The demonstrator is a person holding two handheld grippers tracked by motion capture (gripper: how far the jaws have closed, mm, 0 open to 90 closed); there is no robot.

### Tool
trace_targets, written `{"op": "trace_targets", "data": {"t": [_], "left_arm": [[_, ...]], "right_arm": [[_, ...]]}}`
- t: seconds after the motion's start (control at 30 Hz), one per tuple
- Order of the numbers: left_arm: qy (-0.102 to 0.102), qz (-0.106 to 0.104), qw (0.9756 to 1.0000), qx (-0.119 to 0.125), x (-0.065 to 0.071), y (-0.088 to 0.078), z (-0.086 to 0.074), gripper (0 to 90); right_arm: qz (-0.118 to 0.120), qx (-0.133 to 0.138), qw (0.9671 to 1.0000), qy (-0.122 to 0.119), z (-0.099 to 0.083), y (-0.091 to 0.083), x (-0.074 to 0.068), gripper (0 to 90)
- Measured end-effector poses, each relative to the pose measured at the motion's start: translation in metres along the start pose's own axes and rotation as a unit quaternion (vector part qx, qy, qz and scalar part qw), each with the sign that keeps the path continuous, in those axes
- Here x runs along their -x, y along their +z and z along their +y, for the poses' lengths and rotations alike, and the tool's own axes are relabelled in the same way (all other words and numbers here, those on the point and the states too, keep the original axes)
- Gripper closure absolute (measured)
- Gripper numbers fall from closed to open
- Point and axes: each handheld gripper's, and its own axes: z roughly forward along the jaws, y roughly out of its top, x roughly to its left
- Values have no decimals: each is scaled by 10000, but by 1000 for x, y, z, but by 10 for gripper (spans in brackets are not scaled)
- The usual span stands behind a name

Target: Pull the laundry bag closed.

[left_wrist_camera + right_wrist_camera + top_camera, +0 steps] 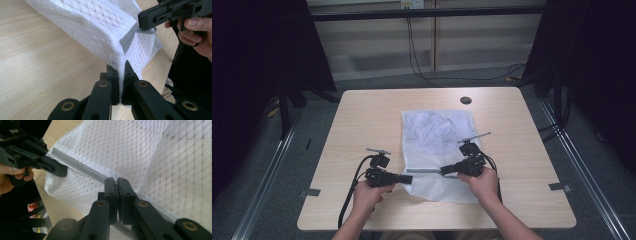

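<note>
The left gripper point(121, 68) has its two black jaws pressed together on a fold of white mesh laundry bag point(100, 27), pinching the cloth at the near end of the grey zipper point(127, 41). From those jaws the zipper runs straight ahead to the right gripper point(140, 25), whose tip clamps the far end of the zipper.

In the right gripper view, the right gripper point(117, 182) is likewise closed tight, nipping the grey zipper point(82, 168) where it meets its jaws; the strip stretches away up and to the left to the left gripper point(62, 171), and the mesh bag point(155, 157) spreads to the right of and beyond the jaws.

From the high view, the bag point(434, 132) lies flat in the middle of the wooden table point(362, 115), its long axis running away from the person. The zipper point(427, 171) lies across that axis, near the bag's near end, stretched between the left gripper point(409, 178) and the right gripper point(443, 170), which point at each other. A hand point(367, 195) holds the left one and a hand point(484, 182) holds the right.
</note>
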Motion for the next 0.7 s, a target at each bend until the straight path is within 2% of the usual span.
{"op": "trace_targets", "data": {"t": [0.3, 0.33, 0.7], "left_arm": [[-30, 6, 10000, 12, 0, 0, 0, 886], [-56, 19, 10000, 22, 0, -1, 0, 886], [-61, -13, 10000, -5, -1, -2, -1, 886]], "right_arm": [[64, 34, 10000, 23, -2, -3, 2, 875], [-16, 17, 10000, -32, -4, -4, 2, 875], [-33, 50, 10000, 33, -6, -10, 7, 875]]}}
